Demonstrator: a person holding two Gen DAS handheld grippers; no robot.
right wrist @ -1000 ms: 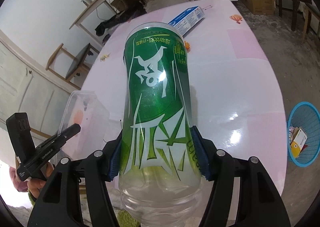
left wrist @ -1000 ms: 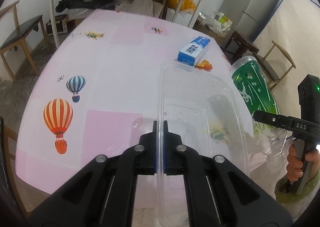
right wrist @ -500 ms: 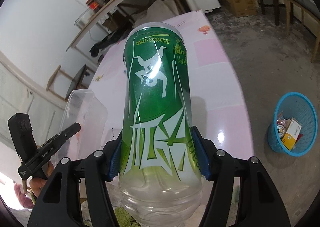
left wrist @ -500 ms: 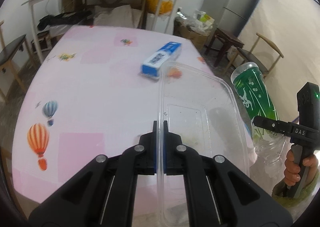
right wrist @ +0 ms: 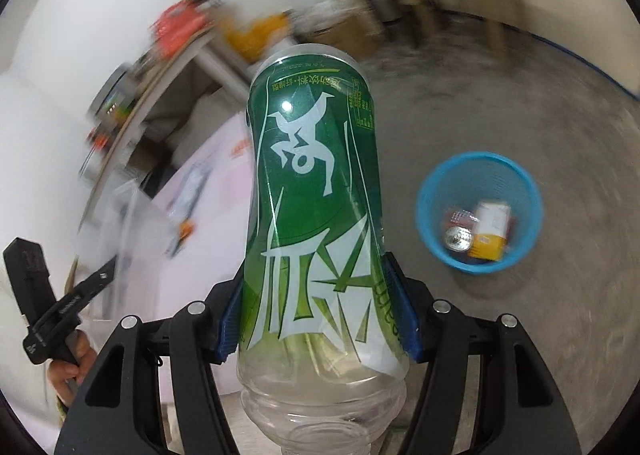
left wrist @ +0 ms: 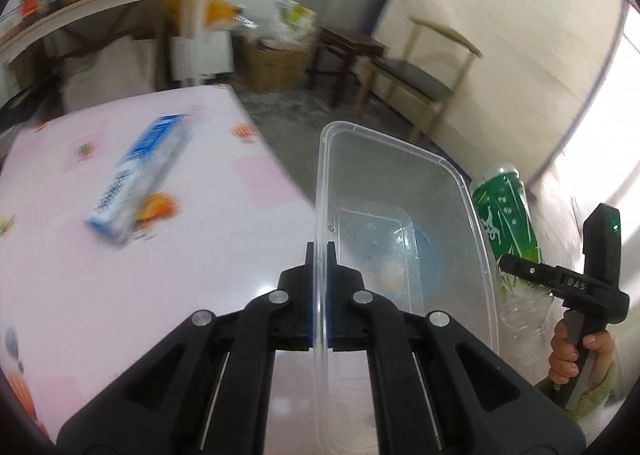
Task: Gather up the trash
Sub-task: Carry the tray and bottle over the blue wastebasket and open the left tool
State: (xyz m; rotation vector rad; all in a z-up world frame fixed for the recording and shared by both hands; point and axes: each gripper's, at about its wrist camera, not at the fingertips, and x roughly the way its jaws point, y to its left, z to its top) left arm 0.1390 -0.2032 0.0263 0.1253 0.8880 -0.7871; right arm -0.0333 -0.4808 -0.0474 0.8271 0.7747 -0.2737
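A: From the left, we see the pink counter point(left wrist: 120, 255) at 9 o'clock in the left wrist view, and on it lies a blue and white box point(left wrist: 136, 179), blurred.

B: Yes. Then in the middle our left tongs point(left wrist: 320, 255) are closed on the side wall of the clear plastic container point(left wrist: 400, 183). The container is lifted, and through it we see grey floor and something blue.

A: At 3 o'clock there is the green bottle point(left wrist: 504, 215) in the right tongs point(left wrist: 508, 265), with a hand point(left wrist: 576, 347) on the grip below.

B: In the right wrist view the left tongs point(right wrist: 108, 269) are at 8 o'clock, near the blurred counter edge. In the middle our right tongs point(right wrist: 320, 315) press their blue pads point(right wrist: 400, 311) on both sides of the green bottle point(right wrist: 316, 215). It has no liquid that we can see.

A: At 3 o'clock the blue waste basket point(right wrist: 480, 211) stands on the floor, with a can and small boxes inside.
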